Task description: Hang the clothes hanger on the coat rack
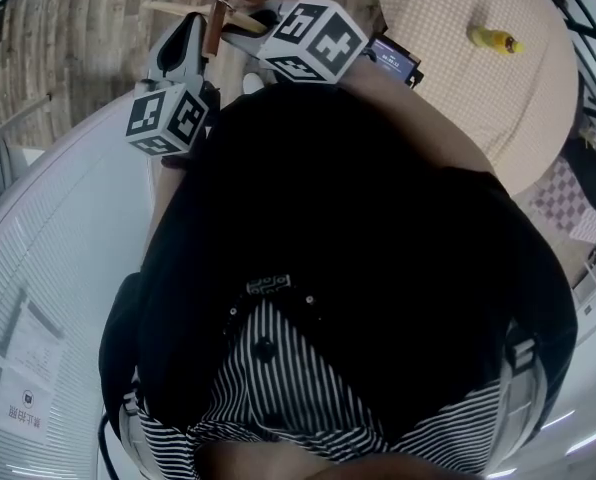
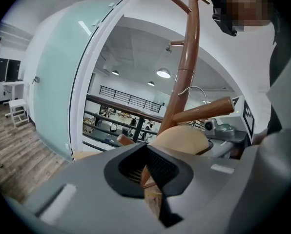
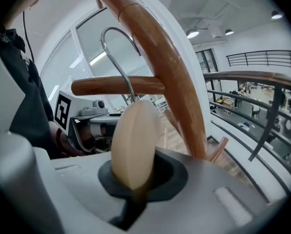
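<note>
The clothes hanger (image 3: 133,145) lies roughly level, its long axis running from one gripper to the other, and its wire hook (image 3: 117,52) points up. In the head view a person's dark garment (image 1: 348,248) hides most of the scene, and only a strip of the hanger shows near the top edge. The hook's arch stands above a level peg (image 3: 116,86) of the coat rack (image 3: 160,67). Whether the hook loops round the peg cannot be told. The left gripper (image 2: 148,172) has its tongs clamped on one wooden arm, and the right gripper (image 3: 135,191) has its tongs clamped on the other rounded end.
</note>
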